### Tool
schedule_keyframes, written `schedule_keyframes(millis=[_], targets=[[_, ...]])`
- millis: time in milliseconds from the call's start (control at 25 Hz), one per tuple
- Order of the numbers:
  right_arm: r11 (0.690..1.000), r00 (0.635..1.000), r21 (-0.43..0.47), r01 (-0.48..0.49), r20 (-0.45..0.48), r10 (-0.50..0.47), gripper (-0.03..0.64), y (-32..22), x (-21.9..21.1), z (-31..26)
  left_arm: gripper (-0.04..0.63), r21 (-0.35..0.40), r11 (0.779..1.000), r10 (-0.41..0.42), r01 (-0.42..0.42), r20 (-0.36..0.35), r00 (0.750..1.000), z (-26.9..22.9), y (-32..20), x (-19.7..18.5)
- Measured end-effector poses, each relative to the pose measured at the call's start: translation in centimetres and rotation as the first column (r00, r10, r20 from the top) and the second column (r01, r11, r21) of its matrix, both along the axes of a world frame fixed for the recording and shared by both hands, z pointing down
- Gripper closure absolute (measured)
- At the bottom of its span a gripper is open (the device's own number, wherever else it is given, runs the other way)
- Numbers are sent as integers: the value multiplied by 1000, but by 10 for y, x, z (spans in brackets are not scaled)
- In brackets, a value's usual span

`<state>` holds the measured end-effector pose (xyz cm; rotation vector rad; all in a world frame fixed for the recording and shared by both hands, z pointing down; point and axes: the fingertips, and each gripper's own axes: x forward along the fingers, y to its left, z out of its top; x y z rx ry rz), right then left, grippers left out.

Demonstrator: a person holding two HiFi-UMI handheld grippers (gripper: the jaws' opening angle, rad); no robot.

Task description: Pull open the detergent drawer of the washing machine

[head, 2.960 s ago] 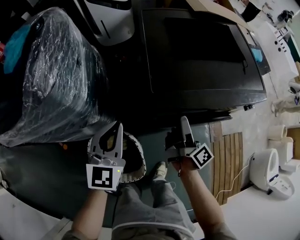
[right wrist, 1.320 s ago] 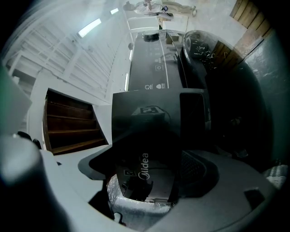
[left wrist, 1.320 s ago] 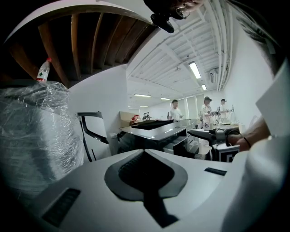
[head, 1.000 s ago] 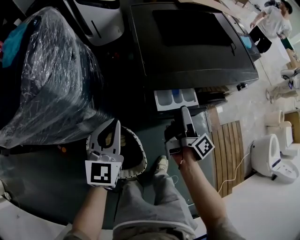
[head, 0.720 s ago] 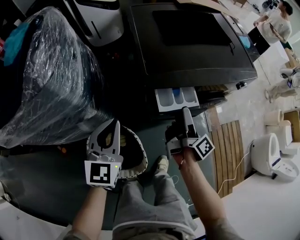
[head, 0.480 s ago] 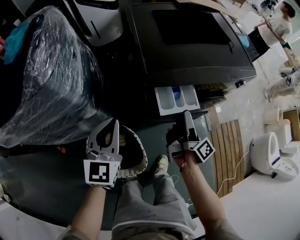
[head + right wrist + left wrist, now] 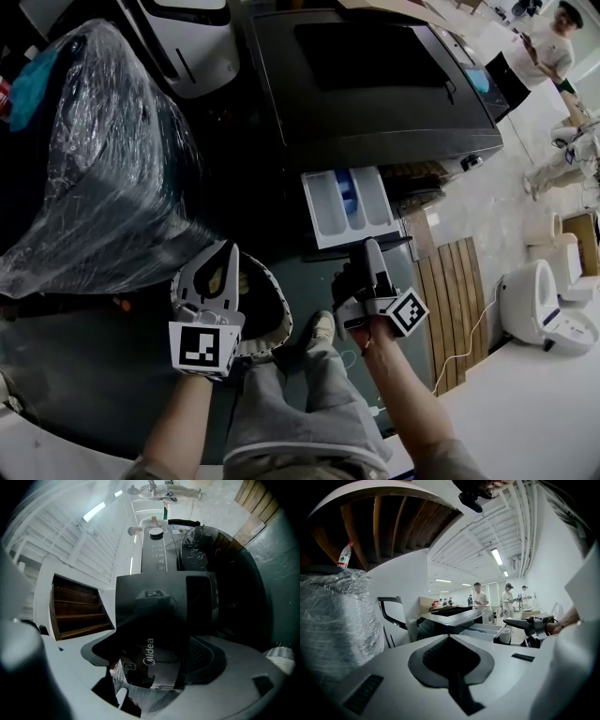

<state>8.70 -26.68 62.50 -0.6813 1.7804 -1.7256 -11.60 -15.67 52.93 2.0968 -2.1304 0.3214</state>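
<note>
The dark washing machine (image 7: 375,84) fills the top middle of the head view. Its detergent drawer (image 7: 342,204) stands pulled out toward me, pale grey with a blue insert. My right gripper (image 7: 368,247) is shut on the drawer's dark front panel (image 7: 150,653), which carries a brand name and fills the space between the jaws in the right gripper view. My left gripper (image 7: 228,251) hovers to the left of the drawer, apart from it, shut with nothing held. From the left gripper view the open drawer (image 7: 485,631) and the right gripper (image 7: 526,624) show to the right.
A bulky machine wrapped in plastic film (image 7: 94,159) stands at the left. A white appliance (image 7: 197,42) is at the top. A round ribbed ring (image 7: 270,314) lies below the left gripper. Wooden slats (image 7: 450,281), white toilets (image 7: 548,305) and a person (image 7: 553,37) are at the right.
Three seconds ago the drawer was closed. Over the last second it has slid further out toward me as the right gripper drew back. The left gripper has barely moved.
</note>
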Motion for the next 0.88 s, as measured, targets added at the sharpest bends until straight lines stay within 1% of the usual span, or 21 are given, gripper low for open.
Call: schedule_keyframes(millis=[120,240,320,400,520,560,720,880], targets=[[1000,1000,4,7,-2,-7,181,1,1,0,584,-1,1000,11,-11,15,1000,2,3,2],[1000,1000,1,8,-1,-8,181,2,1,-1,584,-3,1000,9,-9,15,1000,1,7,5],[1000,999,4,13,-31,-13,181,1,0,-1,584,-2,1000,12,-12,19,1000,-1,8,7],[999,994,24,40,-102,-38,181,4,-4,-2,584,-2,1000,15,-15,30,999,-4,10,9],[995,976,47,85,-204,-74,179,9,-9,-4,584,-10,1000,26,-25,76,997,-8,13,8],[995,968,47,94,-237,-80,179,11,-9,-3,584,-10,1000,24,-23,75,997,-10,14,8],[988,921,54,142,-374,-112,179,23,-5,-3,584,-10,1000,7,-7,50,999,-18,18,6],[967,872,139,215,-474,-126,181,29,-3,-30,584,-4,1000,-2,2,58,998,-35,22,4]])
